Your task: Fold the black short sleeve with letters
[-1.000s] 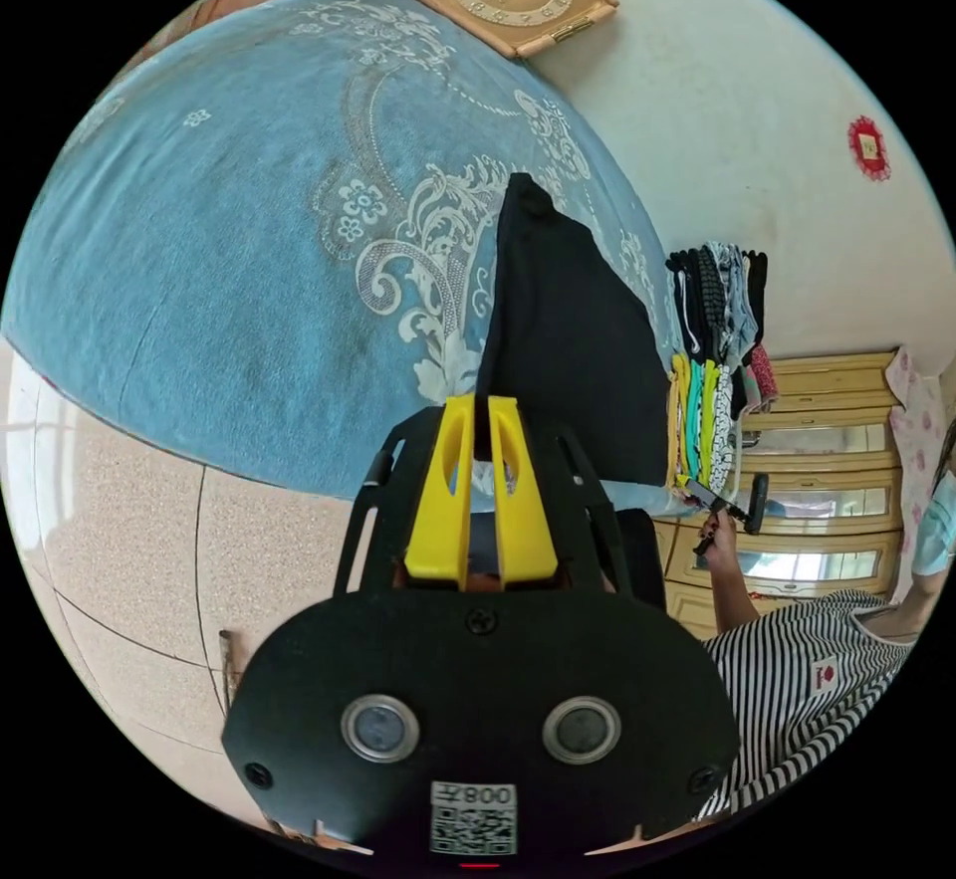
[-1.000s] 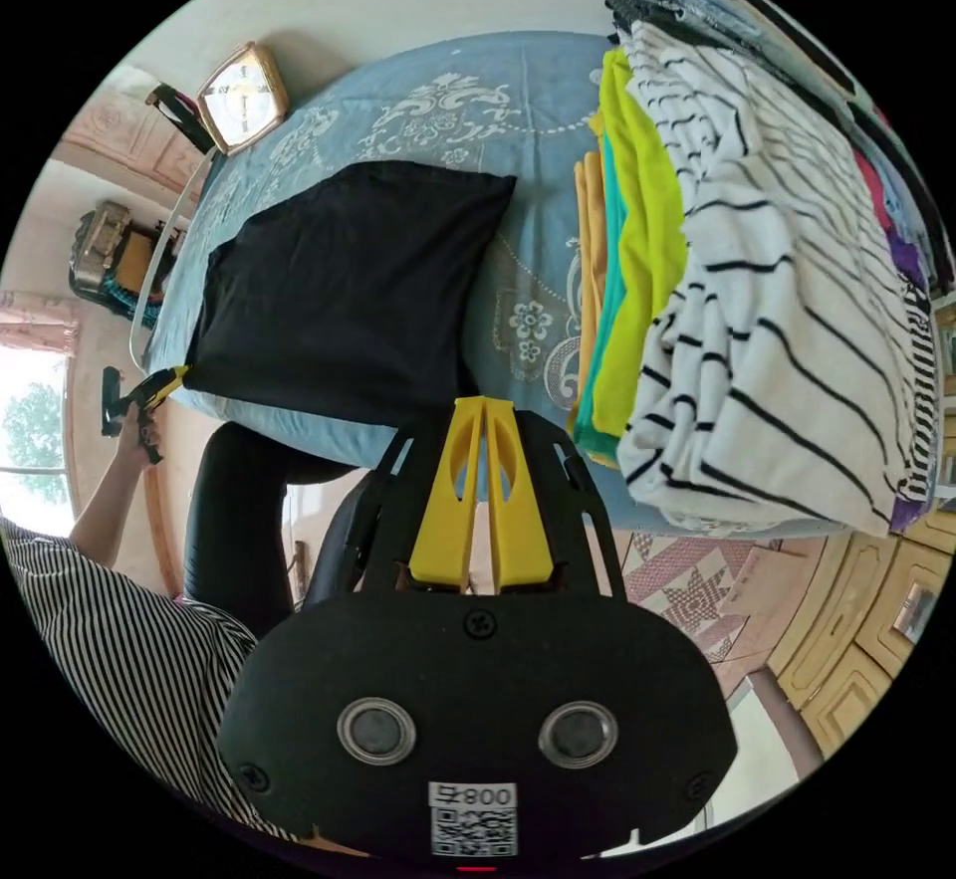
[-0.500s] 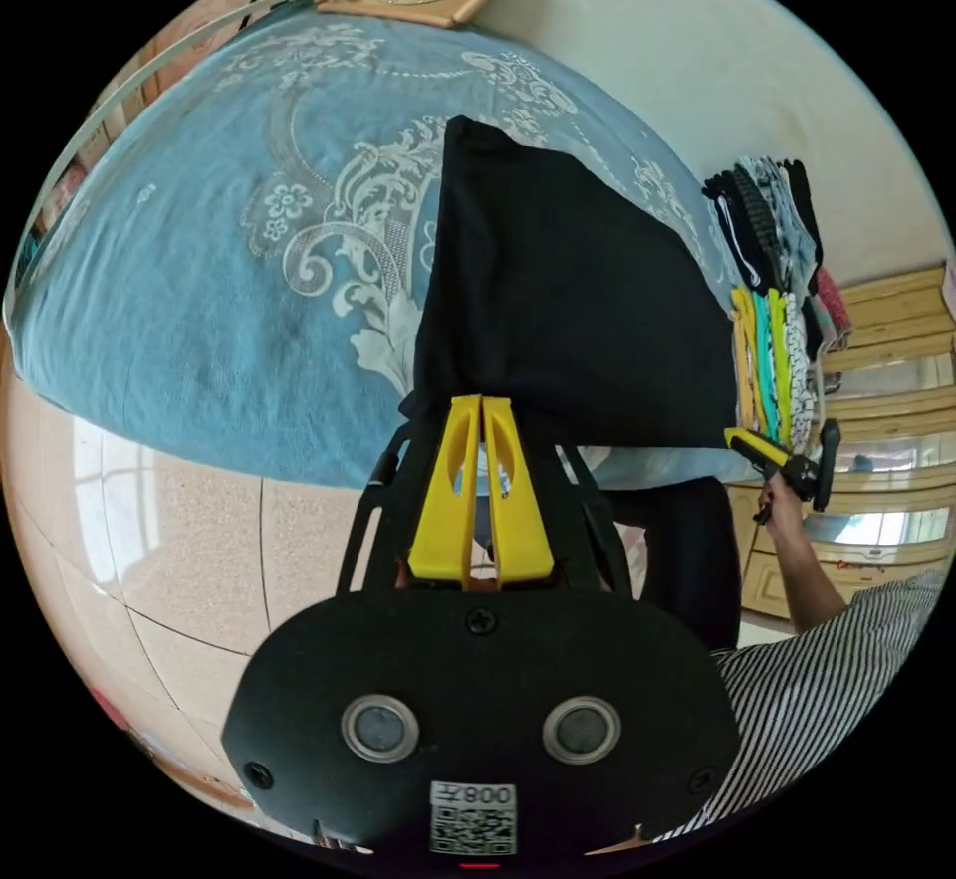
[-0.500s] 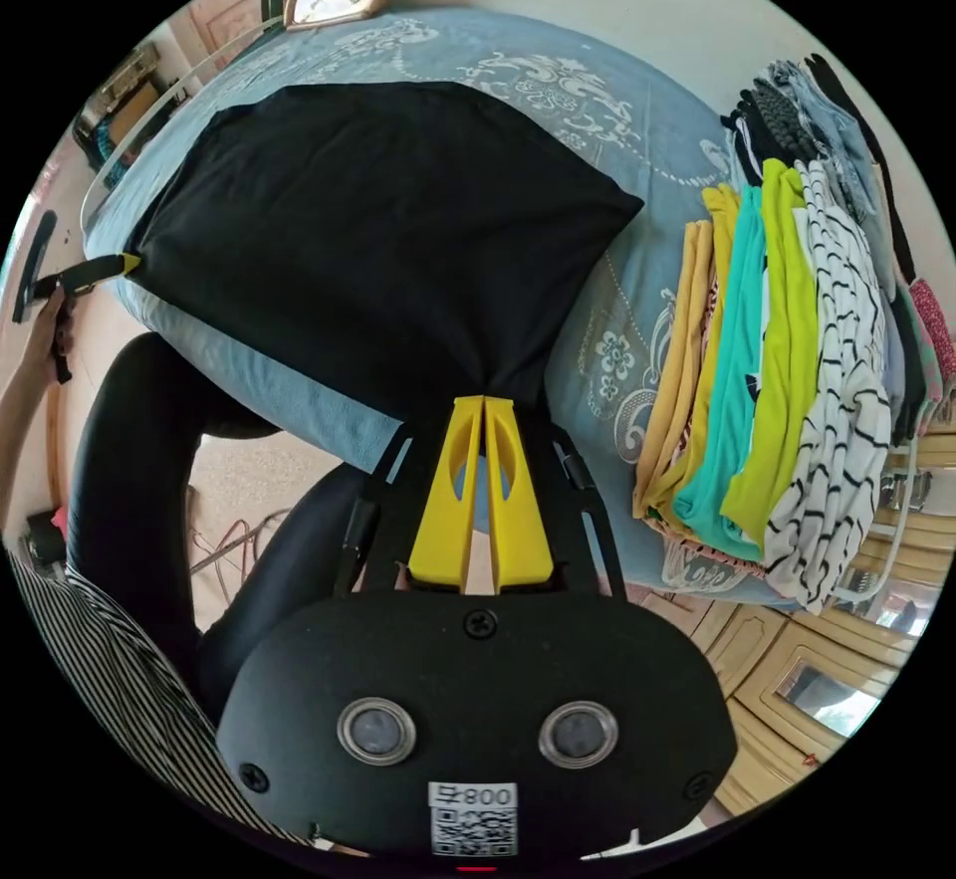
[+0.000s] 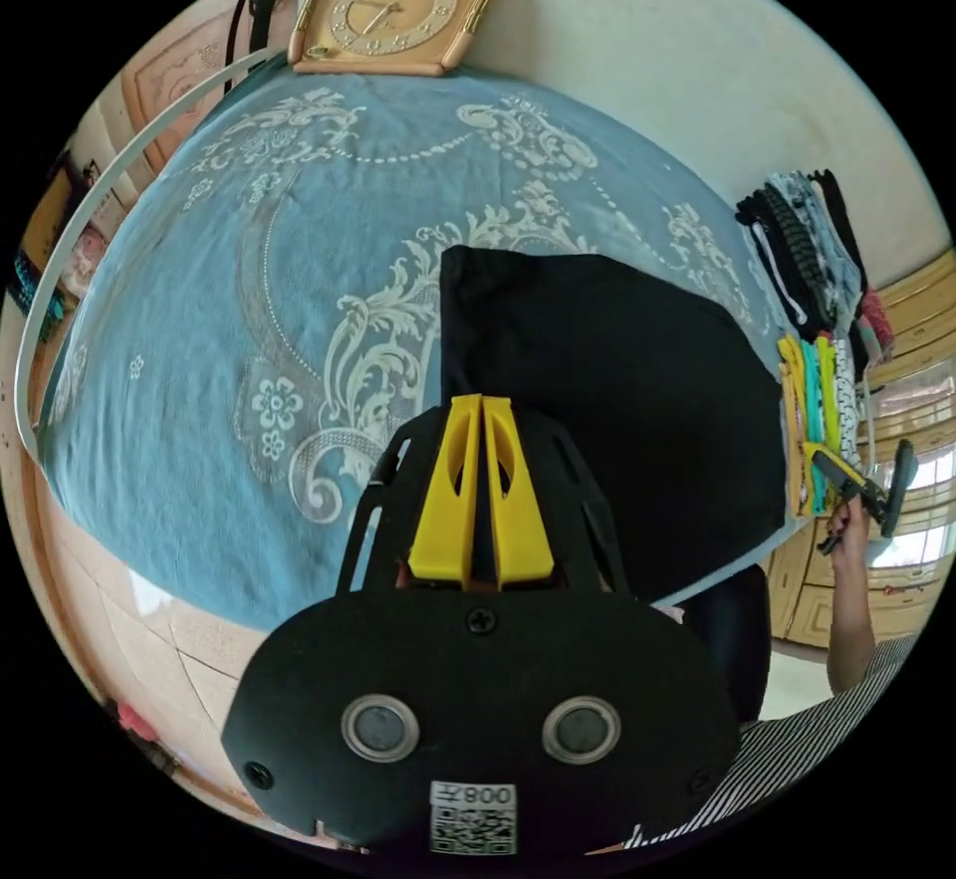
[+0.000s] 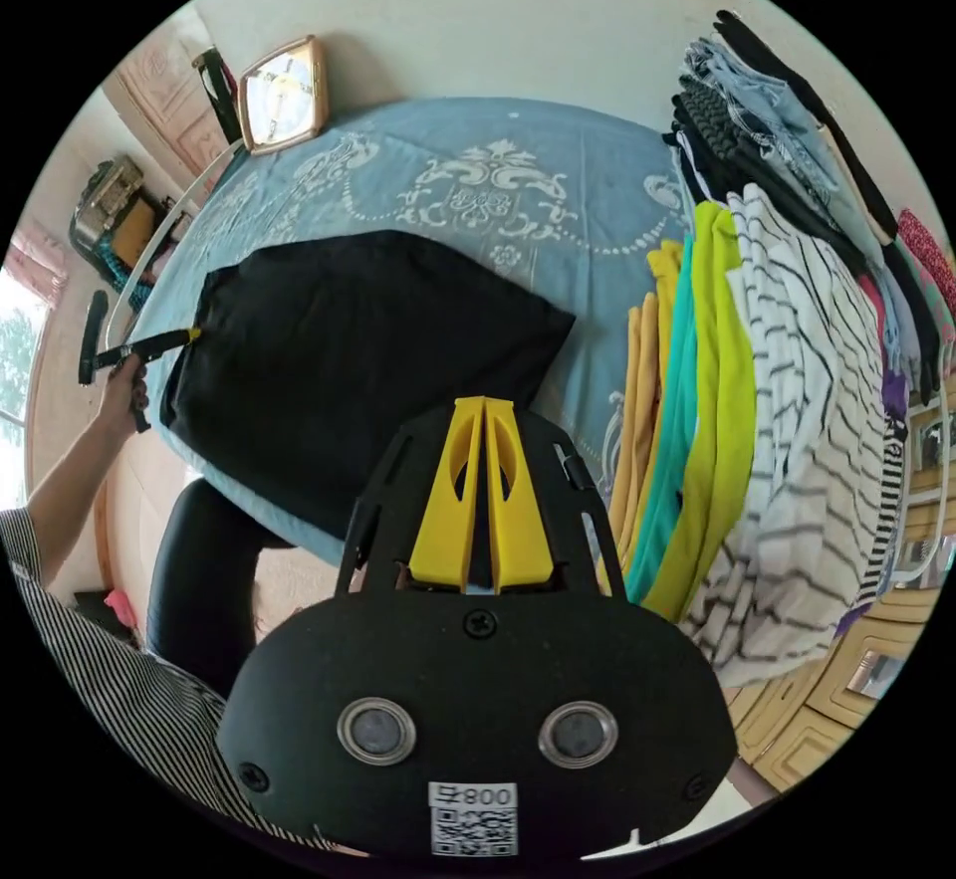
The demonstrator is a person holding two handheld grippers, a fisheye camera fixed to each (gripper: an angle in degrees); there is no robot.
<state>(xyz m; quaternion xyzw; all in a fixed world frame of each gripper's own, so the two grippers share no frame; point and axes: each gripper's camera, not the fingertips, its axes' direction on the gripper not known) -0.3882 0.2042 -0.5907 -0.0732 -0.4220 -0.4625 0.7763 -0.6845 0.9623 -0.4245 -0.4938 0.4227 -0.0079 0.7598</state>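
Black shirt (image 5: 607, 401) is being laid flat on the blue bed cover (image 5: 249, 302), beside a stack of folded clothes (image 6: 757, 401). One corner is being pinched by each gripper, left (image 5: 482, 406) and right (image 6: 484, 409), jaws closed.

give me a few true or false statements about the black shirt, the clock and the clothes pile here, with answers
1. The black shirt lies on a blue patterned bedspread. True.
2. A round white clock hangs high on the wall. False: the clock is squarish with a tan frame and stands at the bedspread's far edge against the wall.
3. The left tool is wide open. False: its yellow jaws are together at the shirt's edge.
4. A pile of folded clothes sits beside the shirt. True.
5. The right tool has its jaws together. True.
6. The shirt lies on top of the pile. False: bare bedspread separates them.
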